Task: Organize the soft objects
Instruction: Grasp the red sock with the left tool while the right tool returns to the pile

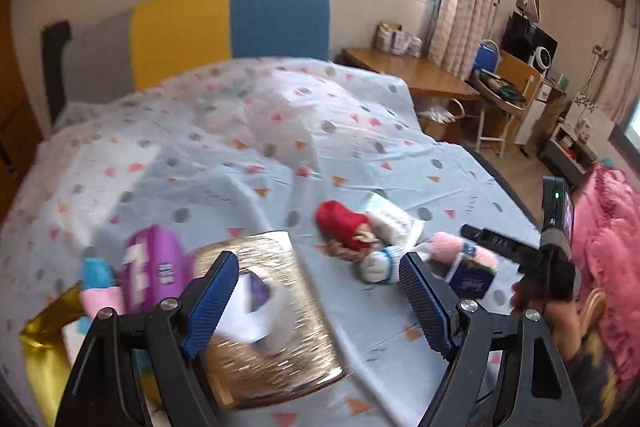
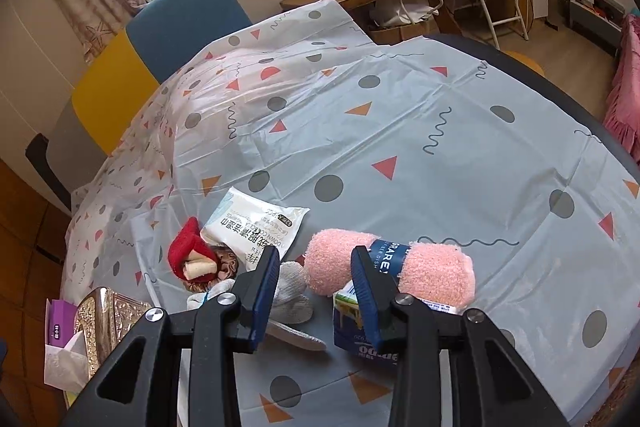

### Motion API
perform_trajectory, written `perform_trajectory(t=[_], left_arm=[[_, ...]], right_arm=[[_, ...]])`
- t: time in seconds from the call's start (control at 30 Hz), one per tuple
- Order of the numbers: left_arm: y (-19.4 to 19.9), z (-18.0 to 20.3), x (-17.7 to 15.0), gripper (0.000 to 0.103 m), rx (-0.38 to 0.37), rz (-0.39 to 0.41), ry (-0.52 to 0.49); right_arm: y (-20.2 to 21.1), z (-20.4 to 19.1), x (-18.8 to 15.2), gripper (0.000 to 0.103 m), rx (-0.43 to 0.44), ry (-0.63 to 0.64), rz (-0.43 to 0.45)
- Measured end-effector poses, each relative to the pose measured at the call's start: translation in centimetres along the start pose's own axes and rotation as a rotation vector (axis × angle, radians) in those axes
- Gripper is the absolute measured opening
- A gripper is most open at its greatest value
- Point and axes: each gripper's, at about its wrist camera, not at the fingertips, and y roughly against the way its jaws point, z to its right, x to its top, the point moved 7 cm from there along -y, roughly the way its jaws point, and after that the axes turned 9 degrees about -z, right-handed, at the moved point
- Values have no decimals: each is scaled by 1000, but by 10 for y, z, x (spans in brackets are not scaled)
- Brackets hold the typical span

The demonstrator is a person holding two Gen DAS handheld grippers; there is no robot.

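Hovering over bed, your left gripper [image 1: 320, 281] gapes wide above gold tissue box [image 1: 276, 323], empty. Your right gripper [image 2: 314, 291] narrow, nothing pinched; pink towel roll [image 2: 432, 273] just beyond at 1 o'clock, red doll [image 2: 194, 259] at 10.

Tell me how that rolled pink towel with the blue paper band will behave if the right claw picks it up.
The pink towel looks fluffy, so it will probably squash under the pads and weigh little. Being a banded roll, it may hold its shape, though the free ends could droop. Lying on the smooth plastic sheet, it may roll or slide if nudged.
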Motion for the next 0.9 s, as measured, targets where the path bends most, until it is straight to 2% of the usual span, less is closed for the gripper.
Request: perform_trajectory(t=[0.1,0.2,0.37,0.57,0.8,0.83,0.87,0.9], left_arm=[[-36,21,22,81,-55,-86,41],[-72,32,38,80,-31,-136,77],[-139,39,44,78,-21,-282,150],[-196,37,50,77,66,-363,134],[-238,27,47,76,104,-434,150],[-242,25,46,71,98,-438,160],[-245,24,45,52,87,-441,166],[-248,24,44,42,74,-449,169]], right_arm=[[2,-2,0,37,24,-5,-3],[4,-2,2,37,47,-14,-5],[2,1,3,37,80,-42,-21],[2,1,2,38,119,-63,-41],[-2,0,0,38,138,-68,-69],[-3,-1,0,38,138,-68,-72],[-3,-1,-1,38,137,-65,-73],[-4,-1,-1,38,133,-62,-73]])
